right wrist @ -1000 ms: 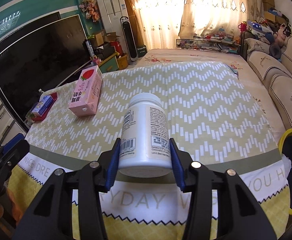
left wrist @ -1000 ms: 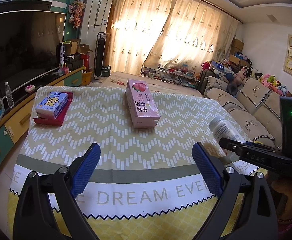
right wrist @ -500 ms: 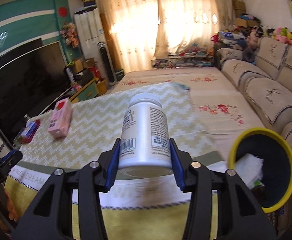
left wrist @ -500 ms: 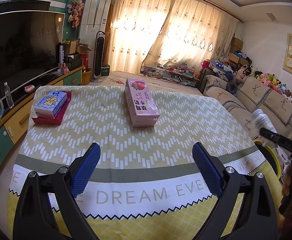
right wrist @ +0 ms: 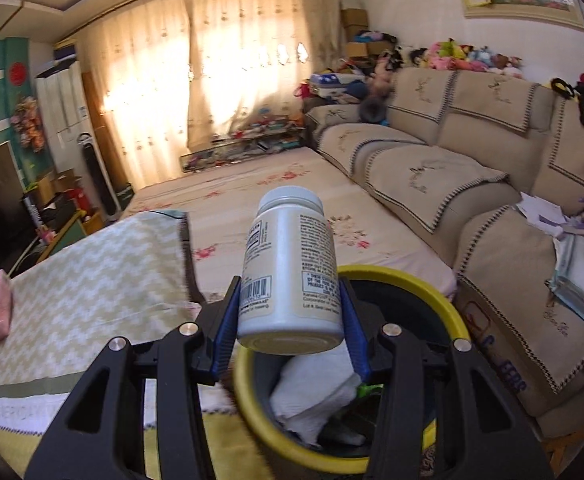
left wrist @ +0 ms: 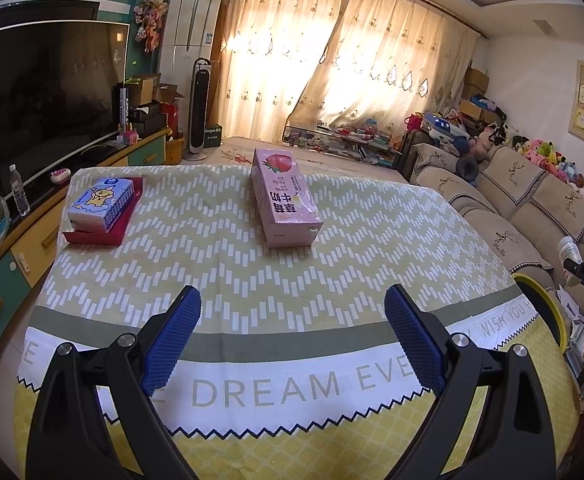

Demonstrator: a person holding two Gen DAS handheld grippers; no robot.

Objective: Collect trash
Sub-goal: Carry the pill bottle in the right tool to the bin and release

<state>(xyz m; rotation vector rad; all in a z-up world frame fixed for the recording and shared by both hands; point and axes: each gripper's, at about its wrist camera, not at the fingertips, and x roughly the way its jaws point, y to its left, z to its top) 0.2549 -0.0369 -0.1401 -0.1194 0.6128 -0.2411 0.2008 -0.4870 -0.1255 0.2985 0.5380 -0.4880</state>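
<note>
My right gripper point(right wrist: 290, 322) is shut on a white pill bottle point(right wrist: 290, 264), held upright with its cap away from me. It hangs over the yellow-rimmed trash bin point(right wrist: 449, 312) beside the table, which holds crumpled white paper point(right wrist: 311, 396). In the left wrist view the bottle point(left wrist: 568, 248) and bin rim point(left wrist: 541, 300) show at the far right edge. My left gripper point(left wrist: 292, 336) stands open above the near part of the tablecloth, nothing between its blue pads. A pink milk carton point(left wrist: 284, 198) lies on the table ahead of it.
A blue tissue pack point(left wrist: 102, 202) rests on a red tray point(left wrist: 92, 236) at the table's left. A beige sofa point(right wrist: 471, 184) runs close behind the bin, with a cardboard box point(right wrist: 487, 320) beside it. A TV cabinet point(left wrist: 8, 248) lines the left.
My right gripper has swung right with the bottle, off the table and over the bin. The left gripper has stayed still and open.
</note>
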